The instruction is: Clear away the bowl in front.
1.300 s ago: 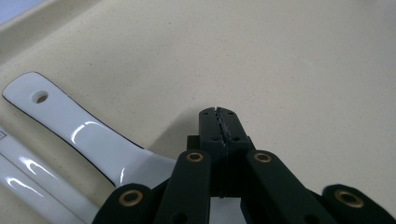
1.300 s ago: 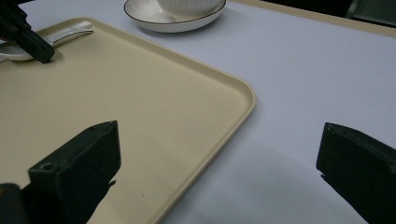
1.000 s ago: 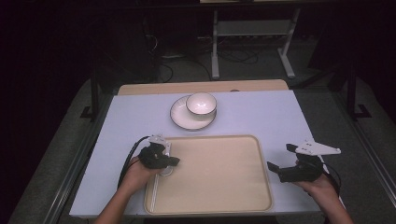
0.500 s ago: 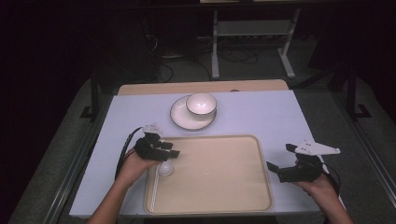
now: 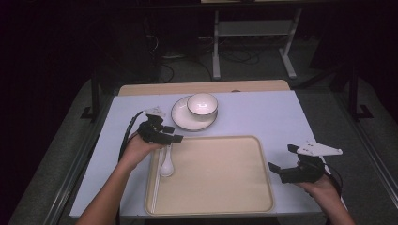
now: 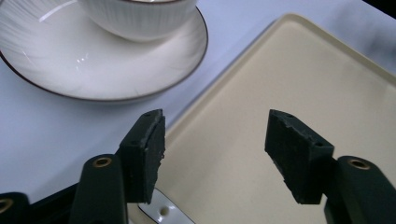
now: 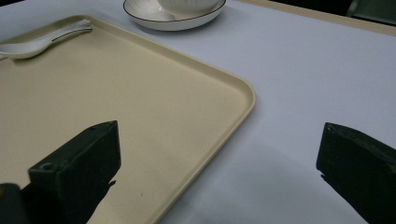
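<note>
The white spoon lies free on the left edge of the beige tray, left of centre in the high view. Just above it, the left gripper hovers with nothing between its jaws, which have just been opening. The right gripper is open and empty at the lower right, beside the tray on the tabletop
</note>
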A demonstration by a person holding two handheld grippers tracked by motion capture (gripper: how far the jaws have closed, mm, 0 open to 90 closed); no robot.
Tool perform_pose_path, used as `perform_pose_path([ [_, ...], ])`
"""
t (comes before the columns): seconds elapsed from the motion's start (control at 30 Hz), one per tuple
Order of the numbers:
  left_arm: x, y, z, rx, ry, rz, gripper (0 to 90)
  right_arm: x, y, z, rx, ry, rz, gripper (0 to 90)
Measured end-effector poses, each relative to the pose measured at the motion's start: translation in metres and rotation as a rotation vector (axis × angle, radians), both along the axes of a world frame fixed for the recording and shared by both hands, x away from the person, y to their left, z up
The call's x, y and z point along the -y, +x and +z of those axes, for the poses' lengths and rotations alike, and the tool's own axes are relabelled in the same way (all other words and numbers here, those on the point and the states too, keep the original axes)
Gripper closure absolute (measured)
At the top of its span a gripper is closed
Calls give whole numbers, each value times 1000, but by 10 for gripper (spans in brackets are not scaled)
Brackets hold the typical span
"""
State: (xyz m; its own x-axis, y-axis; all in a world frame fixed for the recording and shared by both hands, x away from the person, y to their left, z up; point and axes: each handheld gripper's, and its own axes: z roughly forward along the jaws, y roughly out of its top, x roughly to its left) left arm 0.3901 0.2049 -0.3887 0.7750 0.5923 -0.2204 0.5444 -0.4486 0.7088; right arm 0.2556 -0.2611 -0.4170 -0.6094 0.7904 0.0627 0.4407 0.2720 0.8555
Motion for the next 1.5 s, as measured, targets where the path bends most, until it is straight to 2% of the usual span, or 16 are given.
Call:
perform_pose_path([
  [0.13,3,14,7,-5,-2,2,331,0,0,0,-1,1,-1,0],
  [0.37,6,37,13,-7,25,11,298,1,0,0,-1,2,-2,0],
  [0.53,9,52,19,2,39,31,295,0,0,-1,-4,2,0,0],
  [0.67,13,65,25,-7,52,64,295,1,0,-1,-2,3,0,0],
  [0.97,30,97,34,-7,88,104,309,3,0,0,-1,8,-3,0],
  [1.17,44,115,31,-22,118,107,325,4,1,-1,-4,11,-4,0],
  [1.27,51,125,29,-33,153,112,337,4,0,-1,-4,13,-4,0],
  [1.37,58,134,24,-48,186,125,378,4,0,-1,-3,13,-2,0],
  [1.5,62,143,17,-71,206,135,416,3,0,-1,-5,13,3,0],
])
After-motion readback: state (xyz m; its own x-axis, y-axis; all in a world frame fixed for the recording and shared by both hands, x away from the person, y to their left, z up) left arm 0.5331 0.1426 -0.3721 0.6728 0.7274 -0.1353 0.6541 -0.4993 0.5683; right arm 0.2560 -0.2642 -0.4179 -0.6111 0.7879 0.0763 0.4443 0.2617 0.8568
